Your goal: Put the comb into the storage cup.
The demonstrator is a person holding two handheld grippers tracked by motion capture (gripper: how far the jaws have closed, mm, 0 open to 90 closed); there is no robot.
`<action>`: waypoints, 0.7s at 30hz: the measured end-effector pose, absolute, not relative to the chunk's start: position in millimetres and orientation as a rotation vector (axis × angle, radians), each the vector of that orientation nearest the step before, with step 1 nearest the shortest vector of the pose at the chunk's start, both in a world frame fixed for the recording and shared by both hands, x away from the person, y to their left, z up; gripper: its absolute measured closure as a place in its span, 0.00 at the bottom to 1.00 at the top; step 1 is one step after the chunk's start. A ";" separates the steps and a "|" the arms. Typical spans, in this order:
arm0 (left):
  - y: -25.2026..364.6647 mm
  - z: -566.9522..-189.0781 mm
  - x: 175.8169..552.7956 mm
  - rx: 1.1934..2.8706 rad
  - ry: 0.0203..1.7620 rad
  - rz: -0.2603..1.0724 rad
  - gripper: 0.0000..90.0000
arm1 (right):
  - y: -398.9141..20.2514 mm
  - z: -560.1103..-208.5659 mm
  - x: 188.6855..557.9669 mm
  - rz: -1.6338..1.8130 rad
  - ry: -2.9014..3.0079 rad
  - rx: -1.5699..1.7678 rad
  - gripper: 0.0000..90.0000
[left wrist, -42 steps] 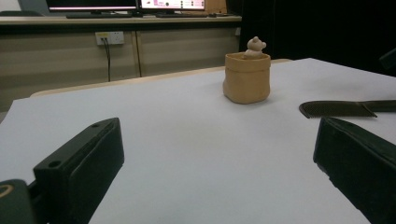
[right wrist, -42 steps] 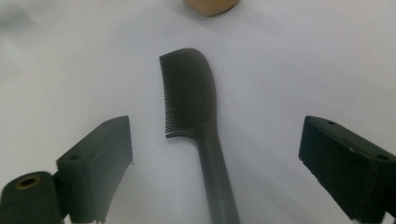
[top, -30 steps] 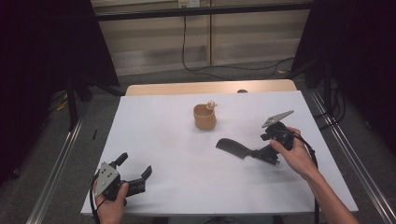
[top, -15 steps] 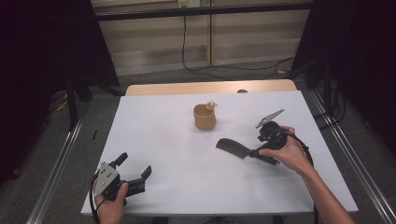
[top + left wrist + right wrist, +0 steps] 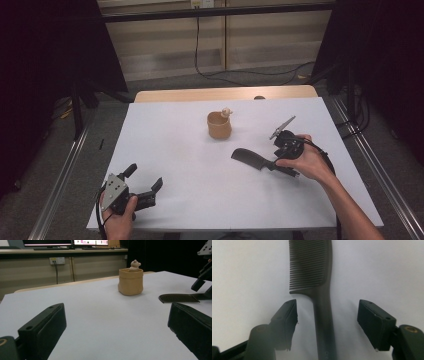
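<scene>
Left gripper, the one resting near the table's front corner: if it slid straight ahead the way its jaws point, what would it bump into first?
Probably the tan pot, roughly centred ahead of the left gripper across bare table. The black comb lies nearer, off to one side; depth is hard to judge.

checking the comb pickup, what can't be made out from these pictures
- Comb handle end: cut off by the bottom edge of the right gripper view.
- Figure in the tan pot: the rim hides its lower part in the left gripper view.
- Right gripper jaw tips: hidden by its body in the high view.

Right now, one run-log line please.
right gripper: jaws closing astride comb handle, no contact | left gripper: open, idle | pot: untouched
</scene>
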State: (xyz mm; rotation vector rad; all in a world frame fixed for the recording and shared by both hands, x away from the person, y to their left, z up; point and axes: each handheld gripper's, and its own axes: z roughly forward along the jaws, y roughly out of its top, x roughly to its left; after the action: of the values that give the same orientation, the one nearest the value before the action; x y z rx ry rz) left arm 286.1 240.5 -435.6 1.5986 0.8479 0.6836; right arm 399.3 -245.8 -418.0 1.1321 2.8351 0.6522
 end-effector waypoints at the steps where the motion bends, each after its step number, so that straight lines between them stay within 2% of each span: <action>1: 240.1 -435.6 286.0 1.597 0.847 0.682 0.02 | -243.8 -419.1 400.3 0.614 2.846 1.122 0.38; 6: 240.6 -435.6 286.0 1.593 0.851 0.682 0.02 | -241.2 -418.8 402.8 0.578 2.849 1.118 0.46; 9: 241.1 -435.6 286.2 1.592 0.851 0.683 0.02 | -238.1 -418.8 403.6 0.549 2.876 1.112 0.54; 12: 240.4 -435.8 286.4 1.593 0.851 0.680 0.02 | -237.1 -418.9 403.5 0.535 2.891 1.097 0.57; 13: 240.4 -435.8 286.4 1.598 0.848 0.681 0.02 | -236.3 -419.5 403.2 0.529 2.903 1.090 0.63; 14: 240.2 -435.8 286.4 1.598 0.847 0.681 0.02 | -236.3 -419.5 403.2 0.529 2.903 1.090 0.63; 17: 240.1 -436.0 286.3 1.602 0.848 0.676 0.02 | -234.5 -422.2 402.8 0.508 2.928 1.068 0.73; 21: 240.1 -436.1 286.5 1.598 0.851 0.673 0.02 | -232.3 -423.2 402.9 0.482 2.930 1.060 0.76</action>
State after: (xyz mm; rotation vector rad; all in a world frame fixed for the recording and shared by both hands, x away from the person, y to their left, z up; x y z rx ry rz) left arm 286.5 240.1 -436.1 1.5979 0.8511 0.6725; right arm 402.9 -232.3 -423.2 1.0597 2.9296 0.4825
